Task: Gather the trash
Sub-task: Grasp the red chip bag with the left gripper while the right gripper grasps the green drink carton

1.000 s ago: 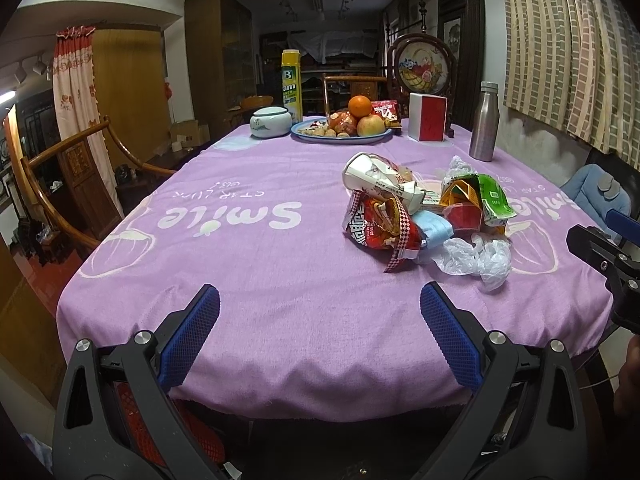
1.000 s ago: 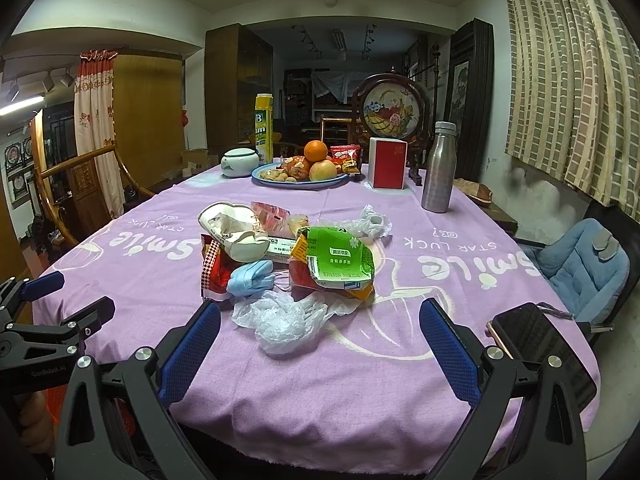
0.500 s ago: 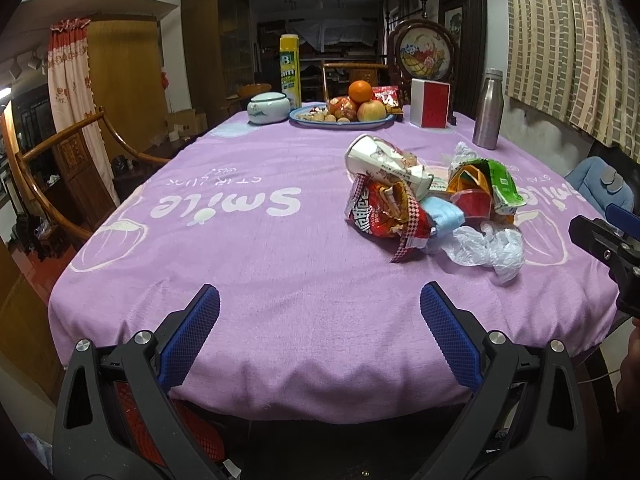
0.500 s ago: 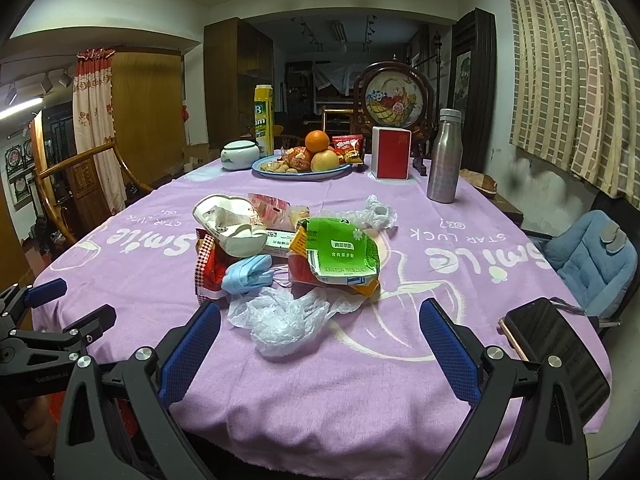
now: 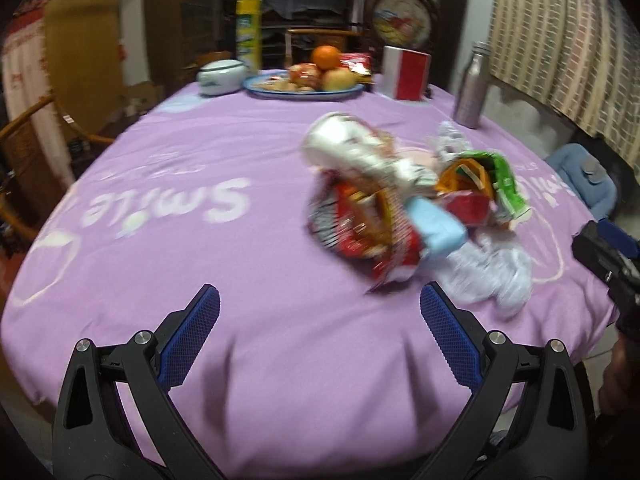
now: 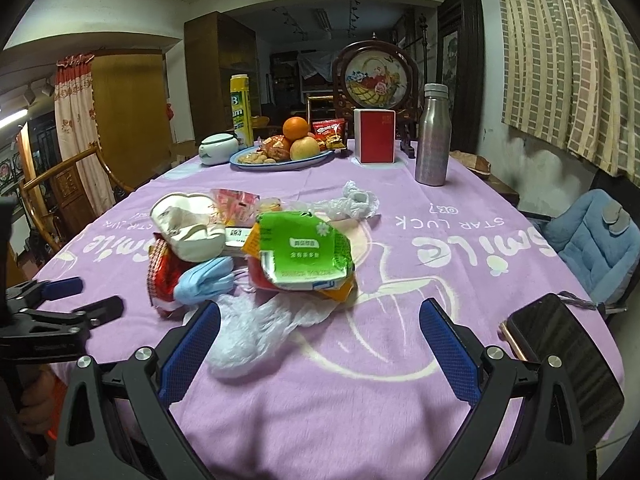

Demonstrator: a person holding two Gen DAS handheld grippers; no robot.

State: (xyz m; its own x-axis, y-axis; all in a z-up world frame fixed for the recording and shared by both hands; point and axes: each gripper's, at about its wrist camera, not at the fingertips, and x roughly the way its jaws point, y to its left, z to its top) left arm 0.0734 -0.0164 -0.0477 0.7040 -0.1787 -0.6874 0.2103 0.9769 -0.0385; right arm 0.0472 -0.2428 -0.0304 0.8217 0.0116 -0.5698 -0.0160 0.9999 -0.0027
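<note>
Purple tablecloth [image 6: 400, 360]; phone [image 6: 560, 356] beside trash pile [image 6: 256, 256].

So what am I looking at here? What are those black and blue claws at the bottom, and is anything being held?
No robot: a person holds a two-finger gripper in each hand, each carrying a fisheye camera looking along its blue-padded fingers. One picture is from the left gripper, the other from the right gripper. Both are open and hold nothing. On the purple tablecloth lies a trash heap: a green wrapper, a blue face mask, a clear plastic bag, a red snack bag. Behind stand a fruit plate, a red box and a metal bottle. A phone lies near the table's right edge.
</note>
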